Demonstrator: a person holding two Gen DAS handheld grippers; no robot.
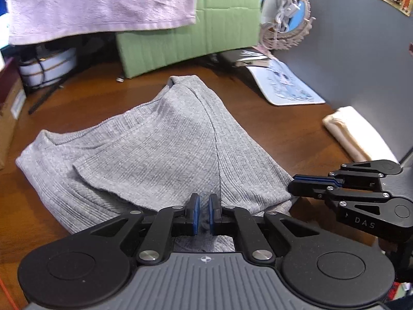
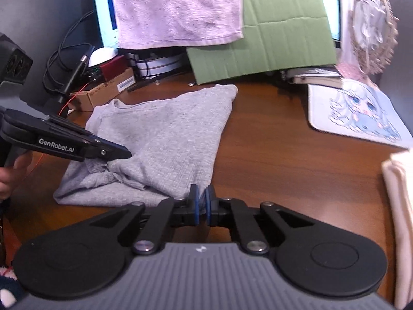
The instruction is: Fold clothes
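While the grey shirt [image 1: 155, 149] lies part-folded on the wooden desk [image 1: 258, 118], both grippers sit at its near edge. Seen from the left wrist, the left gripper [image 1: 204, 215] has its blue pads drawn close with a pinch of grey cloth between them. That view also shows the right gripper [image 1: 296, 183] side-on at the shirt's right corner, its fingers pressed together; whether cloth sits between them I cannot tell from there.

From the right wrist, the shirt [image 2: 165, 139] shows its bunched near edge where the left gripper [image 2: 126, 153] bites in, a wrinkle gathering under its tip. The right gripper [image 2: 202, 206] has its pads nearly together at the shirt's near right corner, with a sliver of cloth apparently between them.

Beyond the shirt stand green cardboard [image 1: 191, 33] and a hanging lilac towel [image 1: 103, 2]. A folded cream cloth [image 1: 358, 134] lies at the desk's right edge, apart from the shirt. Only the right view shows the mousepad [image 2: 358, 113] print clearly, plus the cables [image 2: 64, 59] and a brown box [image 2: 103, 93] behind the shirt's left side.
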